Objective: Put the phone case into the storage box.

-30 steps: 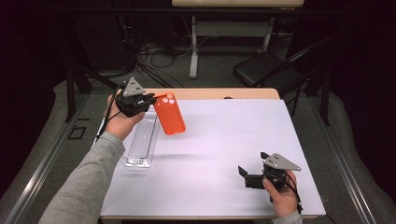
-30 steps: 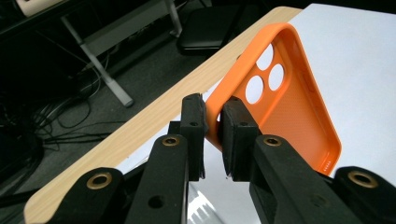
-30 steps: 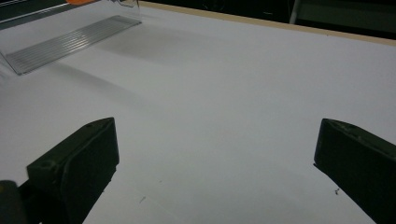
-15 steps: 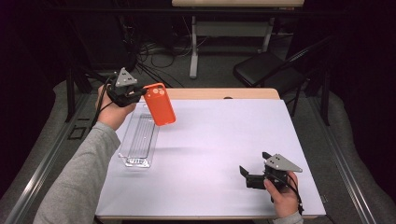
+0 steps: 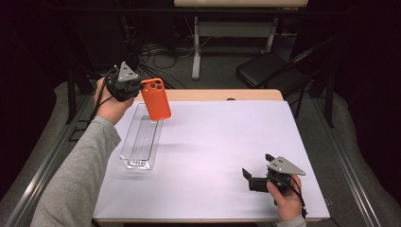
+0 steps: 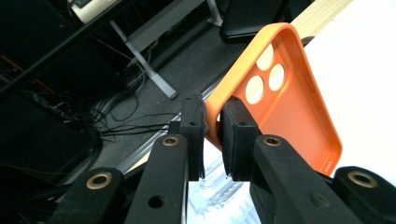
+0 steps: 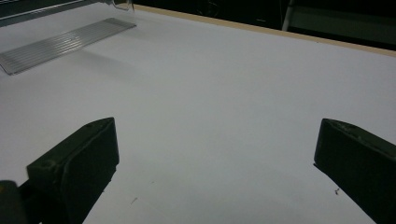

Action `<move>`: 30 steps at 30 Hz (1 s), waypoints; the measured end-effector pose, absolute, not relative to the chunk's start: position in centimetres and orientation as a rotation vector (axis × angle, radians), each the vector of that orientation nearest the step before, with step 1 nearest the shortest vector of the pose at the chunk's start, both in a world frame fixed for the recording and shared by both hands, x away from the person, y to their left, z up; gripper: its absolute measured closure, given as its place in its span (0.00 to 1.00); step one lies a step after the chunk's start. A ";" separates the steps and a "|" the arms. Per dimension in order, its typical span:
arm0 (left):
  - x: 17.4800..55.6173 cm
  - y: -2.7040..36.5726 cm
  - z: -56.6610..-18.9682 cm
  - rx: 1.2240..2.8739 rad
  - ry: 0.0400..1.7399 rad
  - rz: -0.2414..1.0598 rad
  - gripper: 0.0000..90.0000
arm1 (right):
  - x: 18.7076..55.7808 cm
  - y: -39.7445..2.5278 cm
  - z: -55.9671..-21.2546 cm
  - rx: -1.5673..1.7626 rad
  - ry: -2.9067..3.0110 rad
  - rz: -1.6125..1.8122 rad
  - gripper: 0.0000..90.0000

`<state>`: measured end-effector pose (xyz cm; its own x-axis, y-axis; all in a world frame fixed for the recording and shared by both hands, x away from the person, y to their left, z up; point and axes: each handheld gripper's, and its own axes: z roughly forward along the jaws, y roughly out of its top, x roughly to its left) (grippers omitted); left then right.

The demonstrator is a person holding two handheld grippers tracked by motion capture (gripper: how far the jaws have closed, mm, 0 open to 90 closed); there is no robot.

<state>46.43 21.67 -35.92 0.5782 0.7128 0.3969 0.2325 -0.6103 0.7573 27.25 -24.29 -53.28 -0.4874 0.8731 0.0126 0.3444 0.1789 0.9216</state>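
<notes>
A white table spans the scene. At its far left lies a clear ribbed tray. Above the tray's far end, the left gripper holds an orange phone case aloft, jaws clamped on its edge. At the near right, the right gripper rests on the table, jaws spread wide with nothing between them.
</notes>
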 end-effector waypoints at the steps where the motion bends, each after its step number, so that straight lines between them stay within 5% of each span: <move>1: 46.6 21.8 -35.9 2.147 0.747 0.943 0.90 | 27.3 -24.3 -53.3 1.138 1.926 1.287 0.00; 30: 50.4 26.0 -38.3 2.138 0.685 1.038 0.90 | 26.1 -24.7 -52.9 1.155 1.861 1.223 0.00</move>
<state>50.42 26.01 -38.28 0.5485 0.6873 0.4762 0.1671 -0.6481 0.7430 26.07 -24.73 -52.87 -0.4233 0.9054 -0.0333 0.3284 0.1876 0.9257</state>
